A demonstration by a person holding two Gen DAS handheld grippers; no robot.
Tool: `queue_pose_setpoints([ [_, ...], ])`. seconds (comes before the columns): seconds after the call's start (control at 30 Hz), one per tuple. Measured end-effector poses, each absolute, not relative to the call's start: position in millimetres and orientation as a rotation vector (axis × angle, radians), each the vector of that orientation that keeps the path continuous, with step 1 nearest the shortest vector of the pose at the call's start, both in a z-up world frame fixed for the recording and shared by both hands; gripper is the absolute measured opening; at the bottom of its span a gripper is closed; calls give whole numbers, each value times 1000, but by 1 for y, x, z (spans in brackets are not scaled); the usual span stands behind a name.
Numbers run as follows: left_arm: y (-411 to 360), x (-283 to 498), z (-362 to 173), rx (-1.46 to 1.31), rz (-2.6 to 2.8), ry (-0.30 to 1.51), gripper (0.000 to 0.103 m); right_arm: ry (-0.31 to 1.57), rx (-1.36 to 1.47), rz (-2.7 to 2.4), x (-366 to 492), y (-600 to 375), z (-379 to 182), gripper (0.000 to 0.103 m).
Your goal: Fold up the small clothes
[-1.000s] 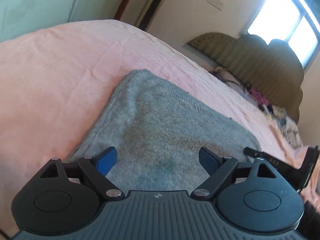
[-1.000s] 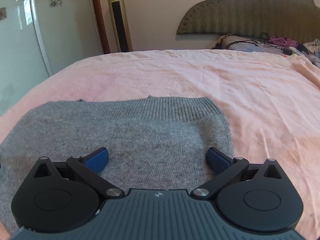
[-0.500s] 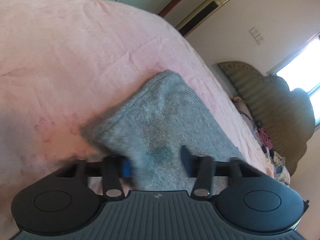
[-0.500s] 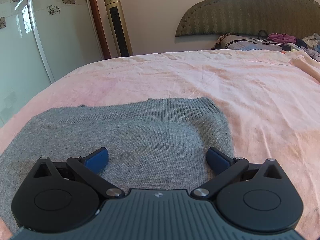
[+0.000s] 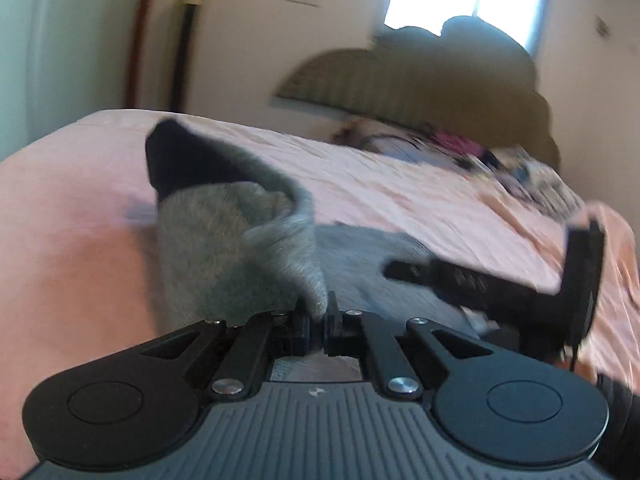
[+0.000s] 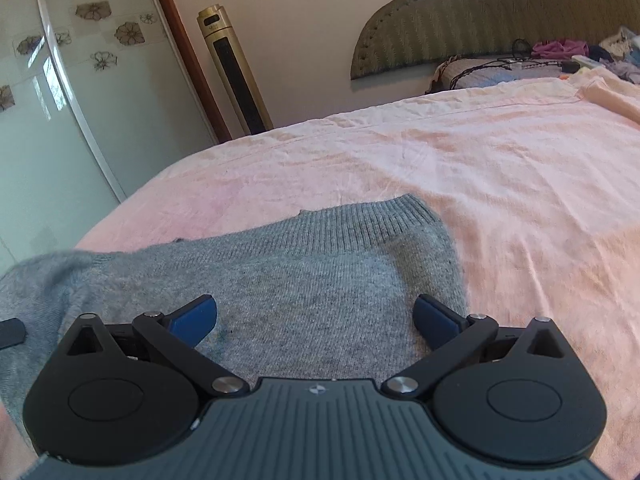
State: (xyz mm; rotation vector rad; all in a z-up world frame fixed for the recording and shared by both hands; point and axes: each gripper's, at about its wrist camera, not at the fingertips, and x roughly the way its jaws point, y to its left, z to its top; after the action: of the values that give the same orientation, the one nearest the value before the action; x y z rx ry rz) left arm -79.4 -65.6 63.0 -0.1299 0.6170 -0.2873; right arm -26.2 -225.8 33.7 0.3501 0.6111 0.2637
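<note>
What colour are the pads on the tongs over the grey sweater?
Blue pads, seen best in the right wrist view, above the sweater.

- Grey sweater [image 6: 304, 280]: knitted cloth, matt, fuzzy; ribbed band along the far edge.
- Bed sheet [image 6: 500, 184]: pink woven cloth, matt, lightly creased.
- Right gripper [image 6: 316, 320]: matt black plastic arms, grey ribbed body, bright metal pivot pins, blue smooth pads.
- Left gripper [image 5: 316, 328]: same matt black plastic, metal pins.
- Headboard [image 6: 500, 12]: olive quilted upholstery, dull.
- Wardrobe door [image 6: 60, 120]: glossy, reflective panel.
- Tower fan [image 6: 232, 68]: satin gold casing.
</note>
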Motion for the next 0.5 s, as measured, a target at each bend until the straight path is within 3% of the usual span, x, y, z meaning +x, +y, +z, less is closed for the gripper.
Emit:
queue_pose_setpoints([
  [0.13, -103, -82, 31, -45, -386, 726, 5, 656, 583, 342, -27, -258, 44, 103],
  [0.27, -105, -85, 29, -33, -397, 713, 5, 720, 763, 457, -20, -275, 53, 103],
  [0.5, -111, -98, 38, 40, -434, 646, 5, 869, 782, 494, 17, -264, 52, 103],
])
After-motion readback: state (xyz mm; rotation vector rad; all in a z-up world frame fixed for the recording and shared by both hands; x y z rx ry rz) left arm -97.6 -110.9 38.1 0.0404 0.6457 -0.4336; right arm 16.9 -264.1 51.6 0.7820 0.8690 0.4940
